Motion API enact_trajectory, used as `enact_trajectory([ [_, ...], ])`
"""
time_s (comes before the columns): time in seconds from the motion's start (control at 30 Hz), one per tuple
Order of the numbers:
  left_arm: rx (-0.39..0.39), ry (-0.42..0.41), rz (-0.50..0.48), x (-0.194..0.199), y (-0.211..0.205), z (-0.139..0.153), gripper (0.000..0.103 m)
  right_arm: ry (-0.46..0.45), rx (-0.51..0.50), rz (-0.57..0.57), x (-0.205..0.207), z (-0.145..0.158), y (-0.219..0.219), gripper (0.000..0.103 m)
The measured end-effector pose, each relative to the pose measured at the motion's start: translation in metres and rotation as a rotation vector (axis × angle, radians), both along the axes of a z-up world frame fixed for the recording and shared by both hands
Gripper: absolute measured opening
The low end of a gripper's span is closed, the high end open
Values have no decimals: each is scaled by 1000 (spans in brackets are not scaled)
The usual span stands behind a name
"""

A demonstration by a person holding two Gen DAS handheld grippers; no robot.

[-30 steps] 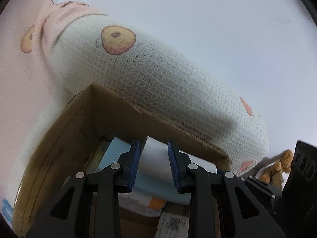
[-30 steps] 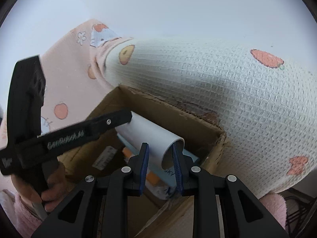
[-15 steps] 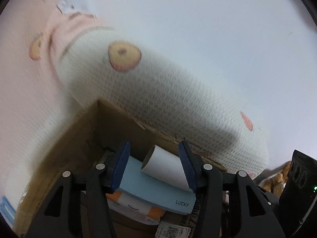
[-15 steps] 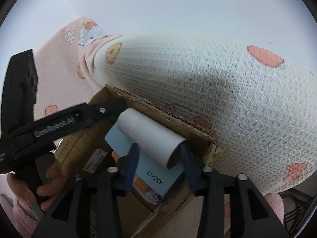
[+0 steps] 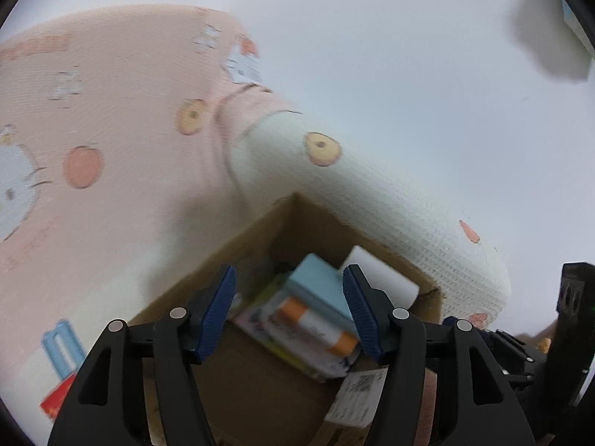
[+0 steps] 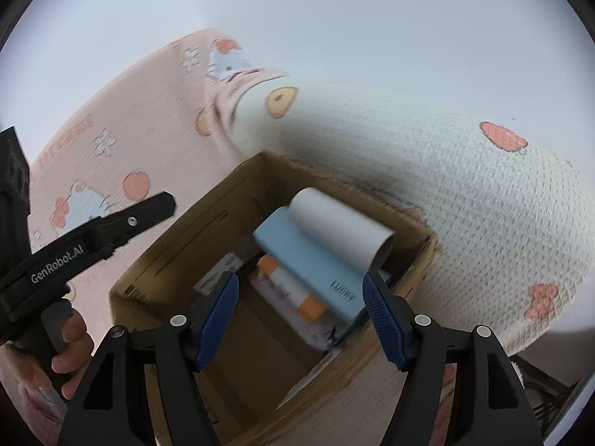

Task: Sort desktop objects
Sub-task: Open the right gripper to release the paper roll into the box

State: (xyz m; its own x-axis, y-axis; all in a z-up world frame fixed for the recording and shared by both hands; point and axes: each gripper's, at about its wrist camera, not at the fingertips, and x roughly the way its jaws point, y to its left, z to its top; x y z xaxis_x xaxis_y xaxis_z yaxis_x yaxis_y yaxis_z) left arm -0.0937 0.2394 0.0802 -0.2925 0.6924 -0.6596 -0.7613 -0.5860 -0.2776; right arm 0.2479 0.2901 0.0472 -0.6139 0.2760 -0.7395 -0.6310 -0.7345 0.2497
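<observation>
An open cardboard box (image 5: 253, 241) (image 6: 208, 230) rests on patterned bedding. Inside it a white paper roll (image 5: 379, 275) (image 6: 338, 223) lies along the far wall, partly on a light-blue box (image 5: 316, 282) (image 6: 305, 256) marked LUCKY. Beside the blue box is an orange-capped white tube (image 5: 316, 321) (image 6: 290, 290) on some packets. My left gripper (image 5: 289, 273) hovers over the box with its jaws opening and nothing pressed between the pads. My right gripper (image 6: 300, 278) hangs above the same box, jaws also opening, touching nothing.
Pink cartoon-print fabric (image 5: 111, 148) and a white waffle-knit bolster (image 6: 465, 204) wrap the box's far sides. A hand (image 6: 70, 338) holds the left tool's handle at the left edge. A red and blue item (image 5: 59, 353) lies by the box. A plain pale wall is behind.
Both grippers went from shut on the white roll to wide open; the roll now lies loose in the box. Both have pulled back and up, the left one farther.
</observation>
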Motion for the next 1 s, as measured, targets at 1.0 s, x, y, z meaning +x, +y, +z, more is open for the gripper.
enact_trajectory([
  [1.0,-165,148,46,77,-100,-46,66,-287,149,49,8,-7,-87,69],
])
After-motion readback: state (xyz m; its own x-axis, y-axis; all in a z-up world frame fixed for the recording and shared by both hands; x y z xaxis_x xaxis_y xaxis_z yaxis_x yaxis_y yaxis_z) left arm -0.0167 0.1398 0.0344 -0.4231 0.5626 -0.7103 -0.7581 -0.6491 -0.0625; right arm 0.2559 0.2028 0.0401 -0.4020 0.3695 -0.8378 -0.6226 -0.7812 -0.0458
